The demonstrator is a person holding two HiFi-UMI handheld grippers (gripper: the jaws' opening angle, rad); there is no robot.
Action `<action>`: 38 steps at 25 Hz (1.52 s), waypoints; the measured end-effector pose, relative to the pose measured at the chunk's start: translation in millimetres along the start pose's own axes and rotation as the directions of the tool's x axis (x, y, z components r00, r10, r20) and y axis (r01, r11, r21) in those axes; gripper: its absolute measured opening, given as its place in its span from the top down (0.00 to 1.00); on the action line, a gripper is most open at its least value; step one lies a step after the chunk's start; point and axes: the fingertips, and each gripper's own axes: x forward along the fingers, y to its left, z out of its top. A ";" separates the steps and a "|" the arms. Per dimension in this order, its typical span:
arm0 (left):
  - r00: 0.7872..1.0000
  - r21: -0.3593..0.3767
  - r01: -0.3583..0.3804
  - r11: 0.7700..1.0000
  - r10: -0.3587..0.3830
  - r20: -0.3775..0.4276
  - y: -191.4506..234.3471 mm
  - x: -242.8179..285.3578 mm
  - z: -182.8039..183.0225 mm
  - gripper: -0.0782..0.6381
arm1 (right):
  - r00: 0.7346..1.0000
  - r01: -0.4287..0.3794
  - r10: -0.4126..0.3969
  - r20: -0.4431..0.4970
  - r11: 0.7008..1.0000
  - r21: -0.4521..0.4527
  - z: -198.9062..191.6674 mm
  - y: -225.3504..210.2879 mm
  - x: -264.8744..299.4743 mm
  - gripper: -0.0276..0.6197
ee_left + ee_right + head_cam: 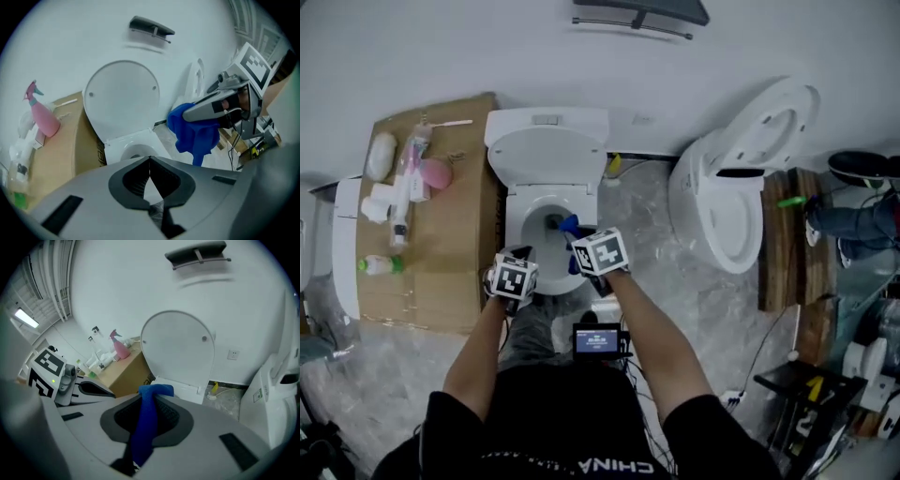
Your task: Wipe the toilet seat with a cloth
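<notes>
Grey marbled floor (pixel 675 309) and a white wall fill the head view, with a cardboard box (pixel 441 272) beside the toilet (pixel 546 202), whose lid is up. Left gripper view: the left gripper (pixel 150 161) is pressed together on nothing. Right gripper view: the right gripper (pixel 151 397) pinches the blue cloth (pixel 144 427), which hangs clear of the seat. Whether any wiping is done is hard to say.

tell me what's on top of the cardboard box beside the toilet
A pink spray bottle, some white containers and a green-capped bottle sit on the cardboard box. Whatever is inside it is covered.
</notes>
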 end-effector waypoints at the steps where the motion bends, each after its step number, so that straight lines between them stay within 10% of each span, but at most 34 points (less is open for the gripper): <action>1: 1.000 0.022 0.003 1.000 -0.003 0.004 -3.9 -8.5 6.1 0.87 | 1.000 0.006 -0.006 0.015 1.000 -0.005 9.6 3.1 -11.9 0.87; 7: 1.000 0.043 0.018 0.999 -0.019 0.021 -25.4 -44.0 15.4 0.87 | 0.994 -0.001 0.003 0.105 1.000 -0.022 37.2 20.8 -71.7 0.87; 24: 0.984 0.073 0.060 0.996 -0.071 0.166 -114.4 -120.2 -9.5 0.87 | 0.987 -0.062 0.078 0.142 0.992 -0.114 -40.2 41.9 -138.0 0.87; 38: 0.976 0.151 0.116 0.982 -0.140 0.164 -127.5 -169.9 -66.5 0.87 | 0.987 0.056 -0.025 0.158 0.979 -0.197 -87.0 105.1 -162.7 0.87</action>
